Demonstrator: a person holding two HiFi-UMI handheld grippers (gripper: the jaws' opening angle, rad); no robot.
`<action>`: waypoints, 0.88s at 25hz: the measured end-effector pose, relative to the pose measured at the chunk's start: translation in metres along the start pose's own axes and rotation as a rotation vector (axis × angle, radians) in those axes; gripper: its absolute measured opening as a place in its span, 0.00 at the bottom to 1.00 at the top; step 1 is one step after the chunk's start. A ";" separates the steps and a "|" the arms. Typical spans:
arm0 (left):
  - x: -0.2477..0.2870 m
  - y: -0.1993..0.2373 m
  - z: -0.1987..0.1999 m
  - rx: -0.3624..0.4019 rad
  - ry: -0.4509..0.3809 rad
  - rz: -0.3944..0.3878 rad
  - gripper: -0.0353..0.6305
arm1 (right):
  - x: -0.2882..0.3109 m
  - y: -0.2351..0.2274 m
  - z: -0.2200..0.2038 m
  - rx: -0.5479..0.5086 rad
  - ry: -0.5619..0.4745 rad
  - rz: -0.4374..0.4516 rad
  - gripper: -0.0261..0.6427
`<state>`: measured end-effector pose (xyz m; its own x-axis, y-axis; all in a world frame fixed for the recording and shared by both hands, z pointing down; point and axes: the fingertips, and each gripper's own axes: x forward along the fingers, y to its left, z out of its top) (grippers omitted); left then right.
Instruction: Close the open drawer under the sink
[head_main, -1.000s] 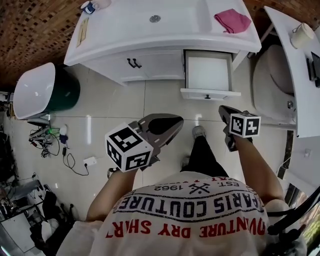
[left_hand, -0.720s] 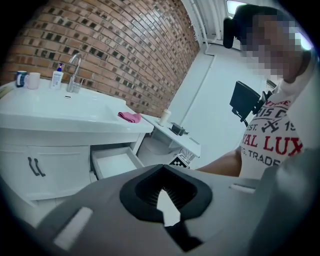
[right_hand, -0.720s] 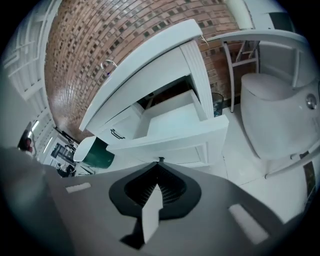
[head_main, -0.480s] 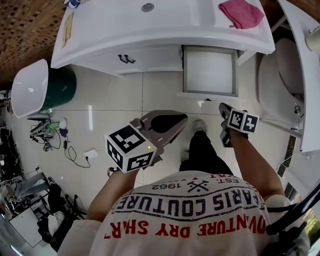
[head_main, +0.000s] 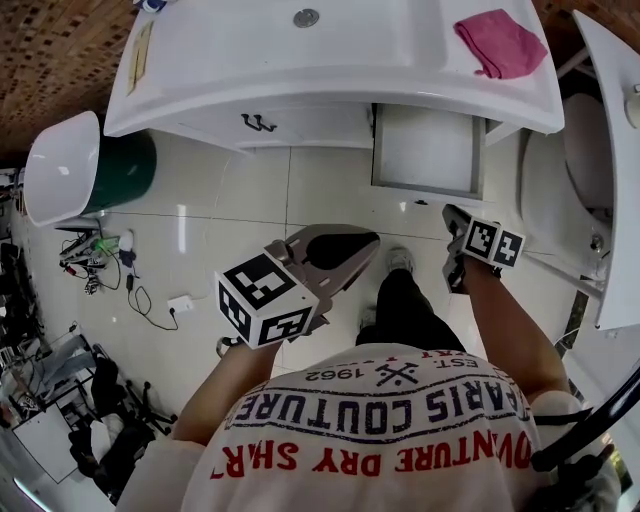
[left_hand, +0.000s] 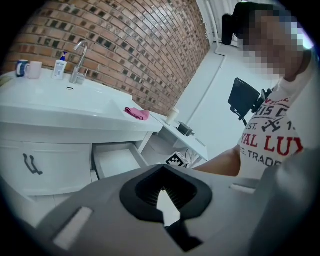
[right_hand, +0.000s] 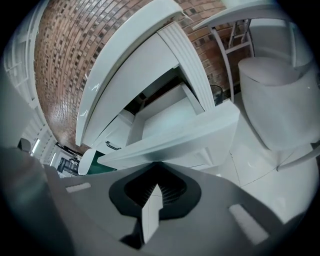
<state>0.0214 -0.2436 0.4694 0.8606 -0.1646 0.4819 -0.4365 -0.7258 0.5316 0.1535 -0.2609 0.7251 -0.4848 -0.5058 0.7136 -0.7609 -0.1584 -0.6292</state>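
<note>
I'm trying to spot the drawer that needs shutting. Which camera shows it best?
The head view: the drawer shows from above, pulled out below the sink counter, its inside bare. The right gripper view shows it close but tilted; the left gripper view catches only part.

I see a brick wall (left_hand: 140, 45) beyond my left jaws, glossy white floor tiles (head_main: 230, 200) beneath both pairs, a toilet (right_hand: 270, 100) right of my right jaws, and a green bin (head_main: 125, 175) well left.

- The right gripper (head_main: 451, 213) has moved toward 12 o'clock, from well short of the drawer (head_main: 428, 148) to near its front edge.
- In the head view, the sink (head_main: 330, 88) has slid toward 12 o'clock.
</note>
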 end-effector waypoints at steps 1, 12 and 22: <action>0.001 0.003 0.001 -0.006 -0.002 0.002 0.04 | 0.003 0.001 0.007 -0.002 -0.001 0.001 0.05; 0.009 0.030 0.006 -0.037 -0.004 0.032 0.04 | 0.039 0.002 0.089 0.002 -0.045 -0.003 0.05; 0.013 0.061 0.006 -0.092 -0.004 0.055 0.04 | 0.070 0.006 0.157 -0.031 -0.123 -0.035 0.05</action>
<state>0.0069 -0.2940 0.5043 0.8358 -0.2047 0.5095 -0.5050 -0.6510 0.5667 0.1825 -0.4308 0.7231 -0.4024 -0.6012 0.6904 -0.7904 -0.1524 -0.5934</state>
